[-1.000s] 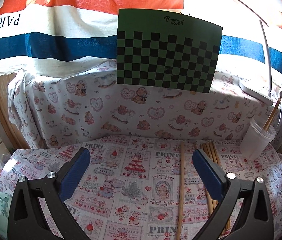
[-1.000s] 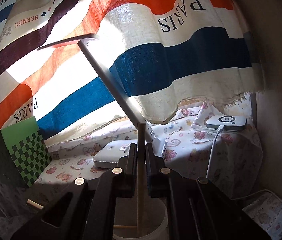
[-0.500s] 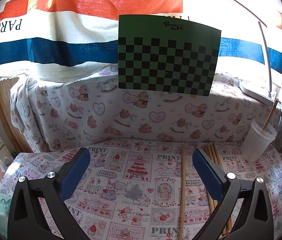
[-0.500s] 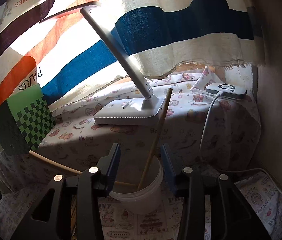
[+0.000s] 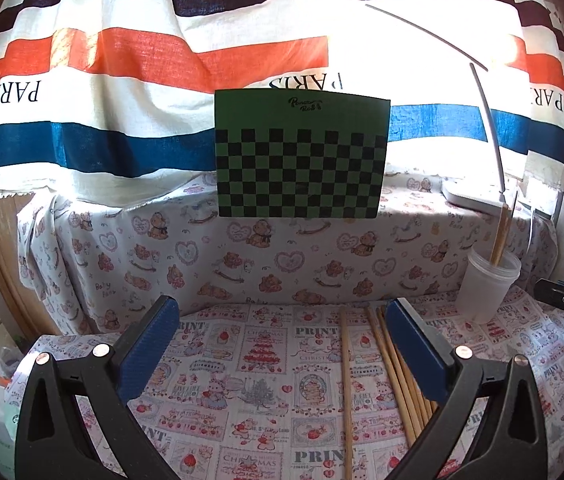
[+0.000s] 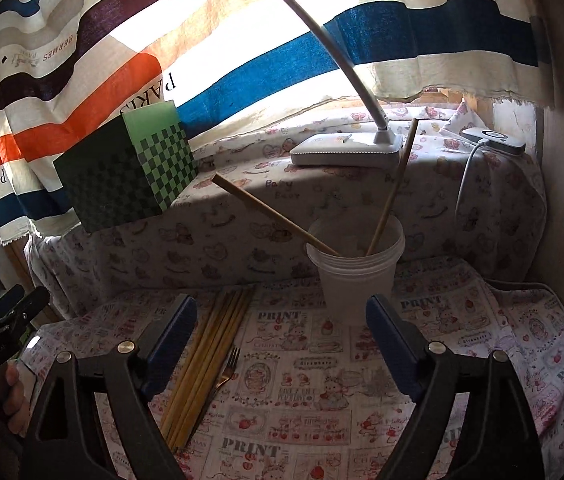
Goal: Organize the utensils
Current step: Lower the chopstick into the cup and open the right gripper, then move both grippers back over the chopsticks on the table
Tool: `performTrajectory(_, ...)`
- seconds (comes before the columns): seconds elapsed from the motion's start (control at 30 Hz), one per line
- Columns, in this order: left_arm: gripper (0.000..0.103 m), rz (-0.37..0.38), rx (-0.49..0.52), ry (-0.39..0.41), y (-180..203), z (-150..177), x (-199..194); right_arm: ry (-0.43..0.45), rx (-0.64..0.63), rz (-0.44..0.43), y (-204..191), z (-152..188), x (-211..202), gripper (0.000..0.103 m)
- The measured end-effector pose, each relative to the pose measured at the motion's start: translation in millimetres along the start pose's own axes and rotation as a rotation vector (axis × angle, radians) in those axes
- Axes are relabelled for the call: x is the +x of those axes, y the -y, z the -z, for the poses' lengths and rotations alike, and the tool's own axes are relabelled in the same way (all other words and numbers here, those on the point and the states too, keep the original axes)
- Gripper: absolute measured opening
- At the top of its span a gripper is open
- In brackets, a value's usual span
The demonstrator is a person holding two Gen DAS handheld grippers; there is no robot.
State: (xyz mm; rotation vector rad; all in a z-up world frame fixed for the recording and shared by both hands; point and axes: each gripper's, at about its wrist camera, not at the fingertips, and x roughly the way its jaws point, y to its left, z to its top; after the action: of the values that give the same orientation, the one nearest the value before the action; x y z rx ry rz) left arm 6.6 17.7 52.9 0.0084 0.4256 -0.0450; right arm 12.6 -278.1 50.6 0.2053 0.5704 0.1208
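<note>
A white plastic cup (image 6: 356, 276) stands on the printed cloth and holds two wooden chopsticks, one leaning left (image 6: 274, 214) and one leaning right (image 6: 392, 188). My right gripper (image 6: 282, 322) sits just short of the cup with its jaws opening and nothing between them. A bundle of chopsticks (image 6: 210, 360) and a gold fork (image 6: 226, 372) lie to its left. My left gripper (image 5: 282, 320) is open and empty above the cloth. A single chopstick (image 5: 345, 380) and the bundle (image 5: 398, 368) lie by its right finger. The cup (image 5: 488, 288) stands at the far right.
A green checkered box (image 5: 300, 156) and a white desk lamp (image 6: 346, 152) sit on the raised ledge behind. A white puck with a cable (image 6: 492, 140) lies at the ledge's right end. A striped curtain hangs behind, and a wall closes the right side.
The right gripper let go of the chopstick, which now leans in the cup, then opened wide and drew back from the cup. The left gripper shifted slightly, and its view now sits higher.
</note>
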Motion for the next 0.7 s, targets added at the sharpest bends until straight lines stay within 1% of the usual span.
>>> performTrajectory(0.07, 0.102, -0.003, 0.009, -0.012, 0, 4, 2, -0.086, -0.004, -0.022, -8, 8, 10, 0.088)
performTrajectory(0.13, 0.102, -0.026, -0.005, -0.026, -2, 8, 6, -0.173, -0.005, -0.064, -17, 18, 21, 0.088)
performTrajectory(0.17, 0.102, -0.023, -0.019, -0.036, -4, 10, 7, -0.212, -0.004, -0.091, -22, 24, 27, 0.088)
performTrajectory(0.2, 0.102, -0.011, -0.036, -0.042, -6, 11, 9, -0.245, -0.004, -0.110, -27, 29, 32, 0.086)
performTrajectory(0.23, 0.102, -0.012, -0.042, -0.043, -8, 12, 10, -0.280, -0.007, -0.119, -33, 34, 37, 0.079)
performTrajectory(0.27, 0.102, -0.024, -0.044, -0.037, -9, 13, 10, -0.316, -0.015, -0.121, -40, 40, 43, 0.076)
performTrajectory(0.33, 0.102, -0.062, -0.047, -0.020, -12, 15, 10, -0.376, -0.035, -0.125, -52, 49, 53, 0.063)
performTrajectory(0.37, 0.102, -0.074, -0.051, -0.016, -14, 15, 11, -0.400, -0.041, -0.119, -57, 54, 58, 0.059)
performTrajectory(0.43, 0.102, -0.085, -0.066, -0.018, -19, 16, 13, -0.436, -0.049, -0.095, -66, 62, 67, 0.050)
performTrajectory(0.53, 0.102, -0.092, -0.096, -0.030, -26, 16, 17, -0.468, -0.041, -0.059, -71, 72, 74, 0.038)
performTrajectory(0.6, 0.102, -0.093, -0.108, -0.035, -28, 16, 18, -0.475, -0.041, -0.052, -72, 78, 76, 0.038)
performTrajectory(0.7, 0.102, -0.092, -0.116, -0.037, -29, 16, 17, -0.487, -0.073, -0.031, -77, 85, 78, 0.037)
